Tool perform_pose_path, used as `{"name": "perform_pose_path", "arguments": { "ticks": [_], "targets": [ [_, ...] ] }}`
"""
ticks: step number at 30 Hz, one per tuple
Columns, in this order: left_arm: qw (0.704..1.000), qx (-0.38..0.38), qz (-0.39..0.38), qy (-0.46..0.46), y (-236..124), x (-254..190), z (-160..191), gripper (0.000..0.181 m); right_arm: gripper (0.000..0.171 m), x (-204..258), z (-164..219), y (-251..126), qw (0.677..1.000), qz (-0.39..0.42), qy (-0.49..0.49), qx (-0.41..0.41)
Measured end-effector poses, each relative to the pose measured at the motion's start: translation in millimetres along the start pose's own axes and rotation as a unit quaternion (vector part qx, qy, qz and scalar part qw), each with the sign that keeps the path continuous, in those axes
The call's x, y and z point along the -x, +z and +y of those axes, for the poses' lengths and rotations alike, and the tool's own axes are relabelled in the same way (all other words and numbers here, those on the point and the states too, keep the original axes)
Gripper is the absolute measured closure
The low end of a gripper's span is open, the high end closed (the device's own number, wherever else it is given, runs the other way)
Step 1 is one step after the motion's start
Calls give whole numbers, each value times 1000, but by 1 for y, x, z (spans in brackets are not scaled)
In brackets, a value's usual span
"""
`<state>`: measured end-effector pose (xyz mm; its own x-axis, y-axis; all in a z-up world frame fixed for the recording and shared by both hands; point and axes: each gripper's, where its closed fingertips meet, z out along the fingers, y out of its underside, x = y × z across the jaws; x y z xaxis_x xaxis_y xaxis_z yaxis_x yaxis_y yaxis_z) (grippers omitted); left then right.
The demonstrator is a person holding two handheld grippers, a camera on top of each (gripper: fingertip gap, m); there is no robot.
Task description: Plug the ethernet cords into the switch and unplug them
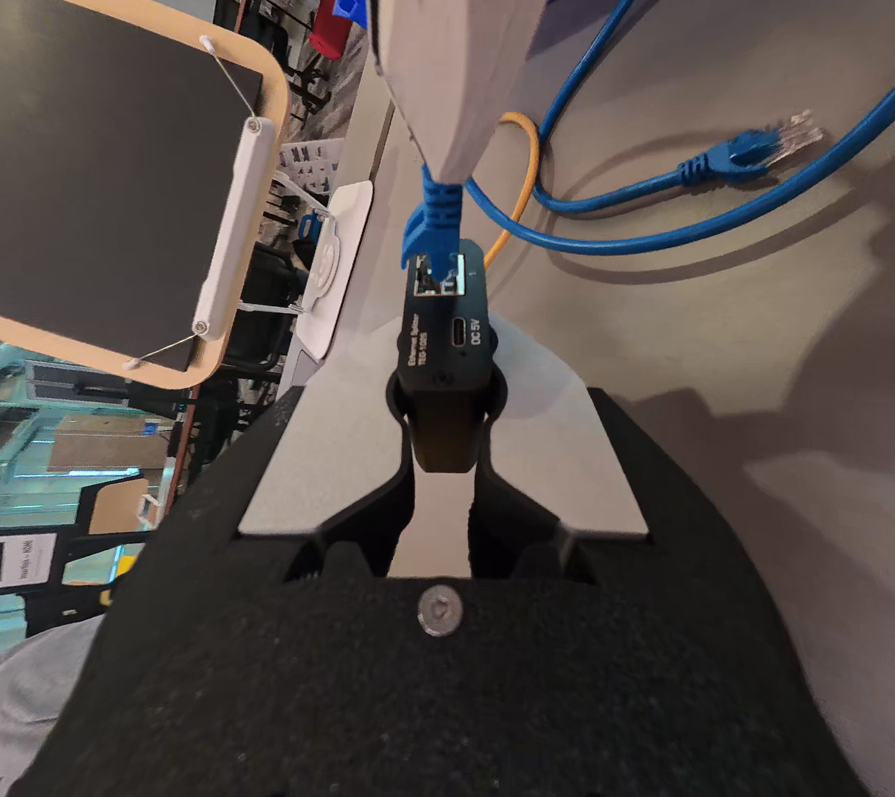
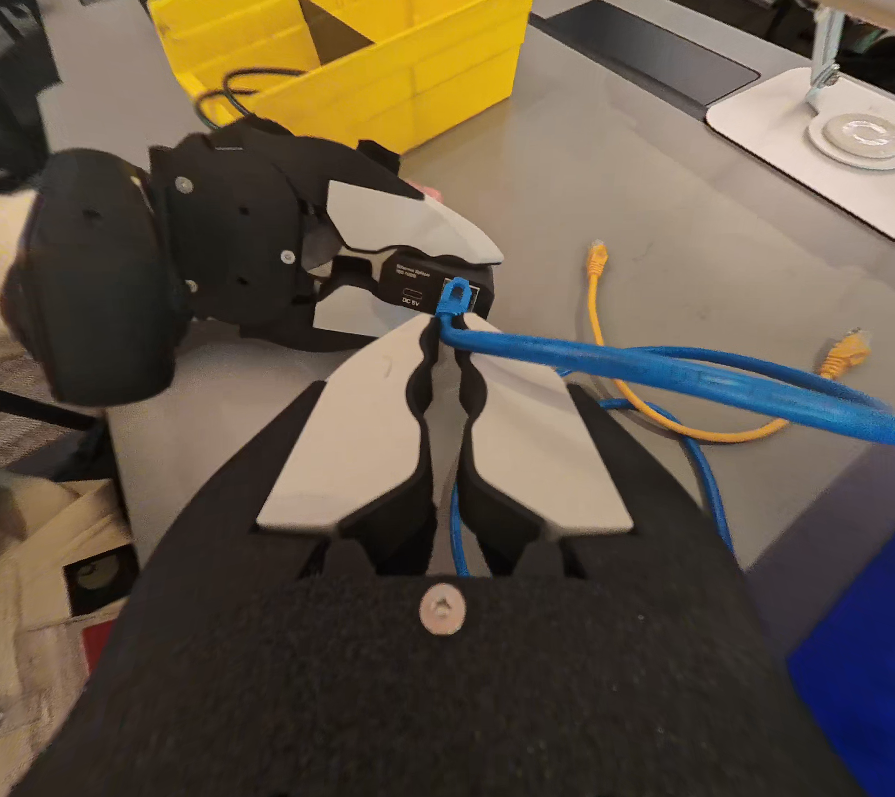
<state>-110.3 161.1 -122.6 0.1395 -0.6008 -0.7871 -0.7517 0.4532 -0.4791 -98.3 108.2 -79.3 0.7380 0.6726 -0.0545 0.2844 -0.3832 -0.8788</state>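
Left tongs (image 1: 445, 391) are clamped on the little black switch (image 1: 443, 328), just over the desk (image 2: 605, 173). Right tongs (image 2: 448, 330) pinch the blue cord (image 2: 629, 357) right behind its plug (image 2: 454, 295), which sits in the switch's port; a yellow cord (image 2: 598, 318) lies loose just past them.

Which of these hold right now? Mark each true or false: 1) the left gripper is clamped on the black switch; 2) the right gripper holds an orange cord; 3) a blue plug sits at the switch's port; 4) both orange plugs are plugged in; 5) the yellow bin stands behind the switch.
1) True: the left gripper is shut on the black switch.
2) False: the right gripper pinches the blue cord just behind its plug.
3) True: the blue plug is at the port.
4) False: the orange cord lies loose on the table, both ends free.
5) True: the yellow bin stands behind it in the right wrist view.
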Motion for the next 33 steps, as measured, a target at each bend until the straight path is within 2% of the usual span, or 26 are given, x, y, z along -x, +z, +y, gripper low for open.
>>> {"name": "perform_pose_path", "arguments": {
  "ticks": [8,15,17,19,21,25,29,33],
  "targets": [
    [999,-21,18,-39,0,-2,-7,157,164,-1,-7,-2,999,-4,19,-41],
    [998,-16,31,-54,3,-5,-8,157,164,-14,-1,0,996,-21,74,-48],
    [996,-18,46,-70,6,-5,-7,157,164,-14,-4,0,994,-41,81,-62],
    [998,-15,30,-53,6,1,-7,157,163,-18,-4,-1,987,-76,120,-81],
    [1000,-1,0,-30,6,7,-7,157,149,-19,-3,0,977,-100,167,-85],
    [999,21,-23,-10,4,5,-10,156,157,-19,-1,8,987,-44,133,-72],
    [999,24,-10,-40,2,4,-9,157,160,-17,-3,9,993,-10,100,-61],
    [1000,10,-8,-20,-3,5,-11,157,159,-14,-4,9,993,-17,106,-57]
  ]
}}
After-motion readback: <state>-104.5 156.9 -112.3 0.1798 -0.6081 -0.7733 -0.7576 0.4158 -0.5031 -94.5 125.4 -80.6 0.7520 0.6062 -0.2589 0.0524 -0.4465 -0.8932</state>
